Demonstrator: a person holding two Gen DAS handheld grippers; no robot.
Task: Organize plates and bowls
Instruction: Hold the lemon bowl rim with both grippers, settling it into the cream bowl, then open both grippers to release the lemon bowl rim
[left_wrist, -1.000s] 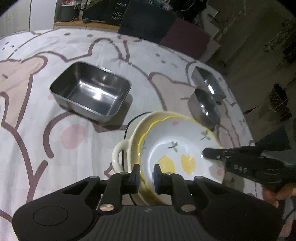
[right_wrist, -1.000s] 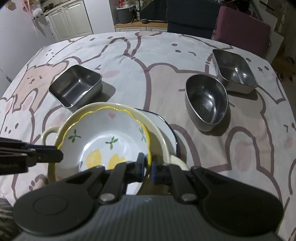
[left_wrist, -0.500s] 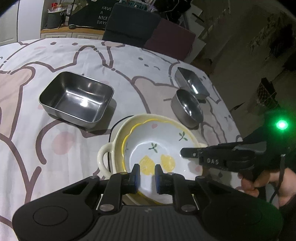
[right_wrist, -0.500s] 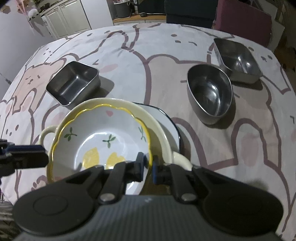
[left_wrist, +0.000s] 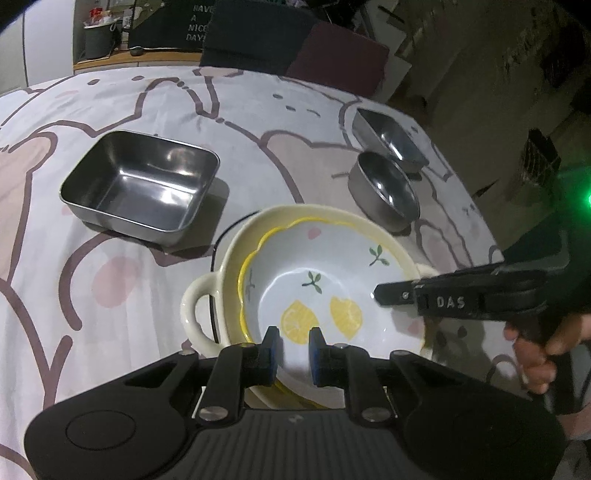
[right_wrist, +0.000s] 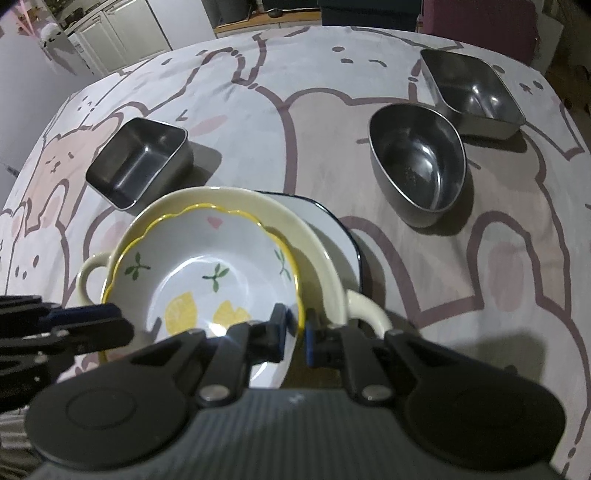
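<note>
Together, two hand-held grippers settle a white scalloped bowl with a yellow rim and lemon print (right_wrist: 207, 280) into a larger cream ceramic bowl with loop handles (right_wrist: 314, 243), itself resting on a white plate with a dark blue edge (right_wrist: 340, 236) on the cartoon-bear tablecloth (right_wrist: 258, 122). Right gripper (right_wrist: 296, 334) pinches the lemon bowl's near rim between narrowed fingers; left gripper (left_wrist: 292, 354) straddles the opposite rim with a gap showing, so it appears to have let go. By this reading, nesting is all but finished, and the next move calls for the right fingers to part and lift straight off without dragging the stack. Unsorted steel pieces wait around it: a rectangular steel tray (right_wrist: 138, 162) near the left, an oval steel bowl (right_wrist: 419, 166) and a second rectangular steel tray (right_wrist: 471, 88) to the right, well apart from the ceramics
</note>
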